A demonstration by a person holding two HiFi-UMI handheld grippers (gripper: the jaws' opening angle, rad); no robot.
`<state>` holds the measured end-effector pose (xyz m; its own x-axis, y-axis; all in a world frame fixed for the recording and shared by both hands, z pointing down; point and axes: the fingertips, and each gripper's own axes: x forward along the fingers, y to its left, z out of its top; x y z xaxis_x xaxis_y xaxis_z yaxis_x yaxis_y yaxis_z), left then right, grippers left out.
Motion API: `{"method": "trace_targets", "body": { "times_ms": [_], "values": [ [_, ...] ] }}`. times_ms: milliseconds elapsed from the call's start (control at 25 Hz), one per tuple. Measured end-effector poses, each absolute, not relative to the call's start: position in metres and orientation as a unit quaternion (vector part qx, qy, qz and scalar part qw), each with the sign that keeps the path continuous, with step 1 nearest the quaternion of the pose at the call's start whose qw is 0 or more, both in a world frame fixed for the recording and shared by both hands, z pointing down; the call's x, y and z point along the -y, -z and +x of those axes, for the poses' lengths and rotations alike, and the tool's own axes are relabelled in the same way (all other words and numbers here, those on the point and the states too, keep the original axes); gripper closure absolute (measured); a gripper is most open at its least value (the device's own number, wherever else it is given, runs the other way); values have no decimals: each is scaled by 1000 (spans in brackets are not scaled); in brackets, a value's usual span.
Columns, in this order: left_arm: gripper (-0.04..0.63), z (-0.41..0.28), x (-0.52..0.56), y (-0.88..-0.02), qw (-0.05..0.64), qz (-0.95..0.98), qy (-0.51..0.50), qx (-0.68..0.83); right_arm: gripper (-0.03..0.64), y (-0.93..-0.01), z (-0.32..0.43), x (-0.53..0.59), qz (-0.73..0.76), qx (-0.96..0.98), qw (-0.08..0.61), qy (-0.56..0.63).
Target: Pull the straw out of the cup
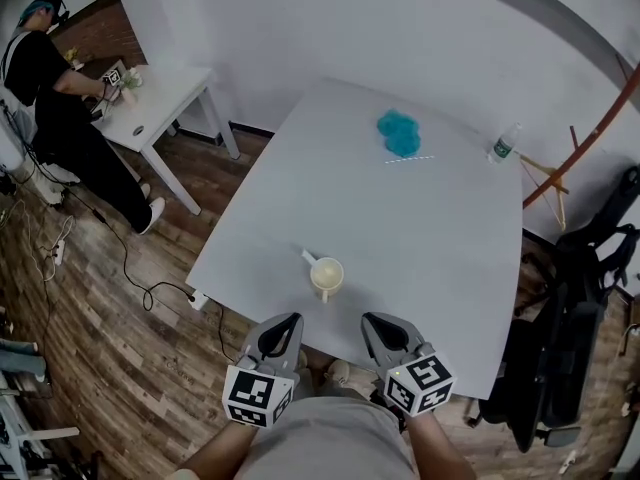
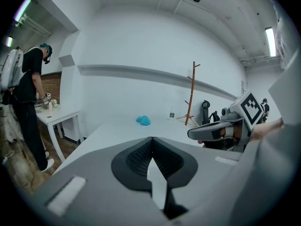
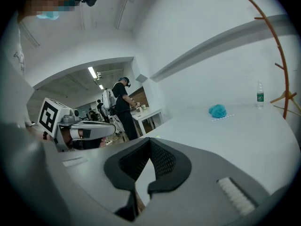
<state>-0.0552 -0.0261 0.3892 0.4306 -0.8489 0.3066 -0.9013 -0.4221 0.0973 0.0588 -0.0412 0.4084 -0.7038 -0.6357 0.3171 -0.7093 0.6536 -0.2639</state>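
Observation:
A cream cup stands near the front edge of the white table, its handle turned to the far left. Nothing shows inside it. A thin striped straw lies flat on the table just in front of a blue cloth at the far side; the straw also shows in the right gripper view. My left gripper and right gripper hover side by side at the front edge, just short of the cup. Both are shut and empty, as the left gripper and right gripper views show. The jaws hide the cup in both gripper views.
A water bottle stands at the table's far right corner. A brown coat stand and a black chair are to the right. A person works at a second white table far left. Cables lie on the wood floor.

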Motion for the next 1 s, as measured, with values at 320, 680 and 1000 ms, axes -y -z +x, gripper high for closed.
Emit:
{"method": "trace_targets", "body": {
  "times_ms": [320,680,1000],
  "values": [
    [575,-61,43,-404,134,843,-124,507,611,-412,53,56,385,897,98,-196],
    [575,-64,65,-420,141,848,-135,492,611,-425,47,74,391,891,108,-202],
    [575,-64,82,-435,148,851,-142,484,611,-438,45,84,393,888,120,-207]
  ]
}}
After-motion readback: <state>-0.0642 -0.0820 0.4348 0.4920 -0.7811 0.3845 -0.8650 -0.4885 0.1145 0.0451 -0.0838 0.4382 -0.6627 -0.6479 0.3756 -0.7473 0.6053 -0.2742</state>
